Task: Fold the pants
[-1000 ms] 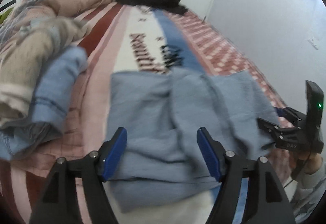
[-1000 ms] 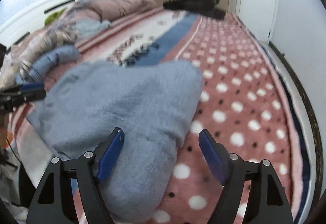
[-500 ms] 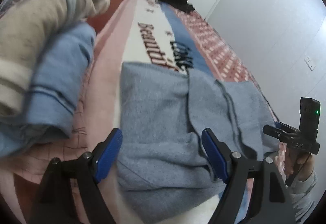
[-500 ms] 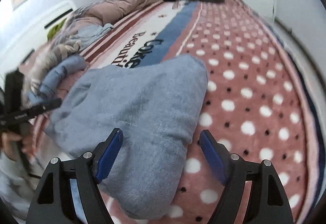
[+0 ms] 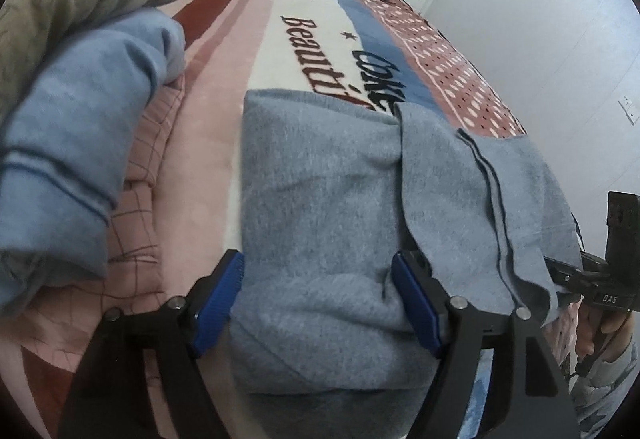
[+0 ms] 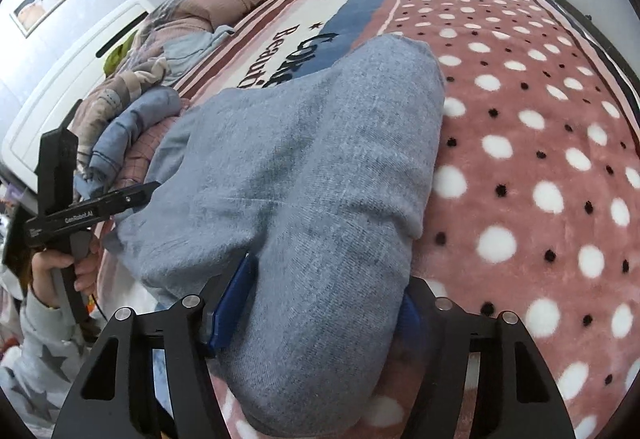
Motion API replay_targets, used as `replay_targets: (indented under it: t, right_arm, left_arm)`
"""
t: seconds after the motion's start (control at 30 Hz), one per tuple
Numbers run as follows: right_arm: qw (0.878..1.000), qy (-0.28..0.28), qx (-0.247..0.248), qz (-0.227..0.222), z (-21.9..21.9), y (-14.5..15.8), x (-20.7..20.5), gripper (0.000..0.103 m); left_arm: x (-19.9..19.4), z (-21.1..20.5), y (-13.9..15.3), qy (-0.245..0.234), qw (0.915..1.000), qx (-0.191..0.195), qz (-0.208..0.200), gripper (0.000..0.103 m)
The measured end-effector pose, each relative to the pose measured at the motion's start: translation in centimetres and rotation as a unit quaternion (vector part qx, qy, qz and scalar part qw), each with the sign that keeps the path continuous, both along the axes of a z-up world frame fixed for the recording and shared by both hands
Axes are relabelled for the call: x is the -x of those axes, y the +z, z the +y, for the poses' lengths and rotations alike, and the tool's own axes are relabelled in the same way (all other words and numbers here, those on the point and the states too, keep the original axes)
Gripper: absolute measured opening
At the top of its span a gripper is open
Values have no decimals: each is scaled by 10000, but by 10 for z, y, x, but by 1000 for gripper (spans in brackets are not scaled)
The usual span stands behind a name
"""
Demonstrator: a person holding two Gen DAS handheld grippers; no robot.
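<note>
Grey-blue pants [image 5: 344,199]: lying on the bed [image 6: 540,159], long axis running away from both grippers. Left gripper [image 5: 320,303] and right gripper [image 6: 316,303] spread wide, straddling the near end, gripping nothing.

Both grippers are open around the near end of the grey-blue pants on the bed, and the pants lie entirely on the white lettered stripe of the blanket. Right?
Not entirely. The right wrist view shows the pants spreading from the lettered stripe onto the pink polka-dot part of the blanket. The rest holds: left gripper and right gripper are open, fingers either side of the near end.
</note>
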State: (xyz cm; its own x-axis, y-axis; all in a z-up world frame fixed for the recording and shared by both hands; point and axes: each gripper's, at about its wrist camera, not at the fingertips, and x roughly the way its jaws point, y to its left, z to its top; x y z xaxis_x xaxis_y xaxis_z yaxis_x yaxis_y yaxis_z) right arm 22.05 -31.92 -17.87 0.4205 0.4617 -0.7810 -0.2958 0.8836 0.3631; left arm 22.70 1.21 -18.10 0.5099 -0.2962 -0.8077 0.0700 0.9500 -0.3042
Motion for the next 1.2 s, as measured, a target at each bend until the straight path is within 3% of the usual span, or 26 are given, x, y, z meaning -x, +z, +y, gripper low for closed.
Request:
replay_targets:
  t: [0.1,0.2,0.27,0.33,0.43,0.6,0.9,1.2]
  right_arm:
    - [10000,-24,-3,-8,1,1,1,54]
    - [10000,-40,21,-58,1,4,4,43]
    - [9999,-72,-19,-88,0,6,5,36]
    - [9998,-101,-113,-117,-1,10,7,33]
    - [9997,-96,-100,-221,0,17,10,30]
    - [9976,-105,-292,-620,0,45,20,21]
    - [9883,16,-339,-1486,8,123,44,21]
    - [9786,171,-445,-2000,34,184,44,21]
  left_arm:
    - [1,-3,1,49,10000,-65,16,72]
    - [2,-9,3,40,9998,-179,-31,63]
    - [5,-13,7,7,9996,-249,-116,50]
    - [8,-18,13,-76,9994,-263,-192,32]
    - [13,-28,25,-187,9984,-408,-331,18]
    - [26,-37,60,-296,9956,-339,-823,15]
    - [43,-40,149,-435,9837,-342,-1709,14]
    - [49,-2,220,-301,9726,-454,-2259,14]
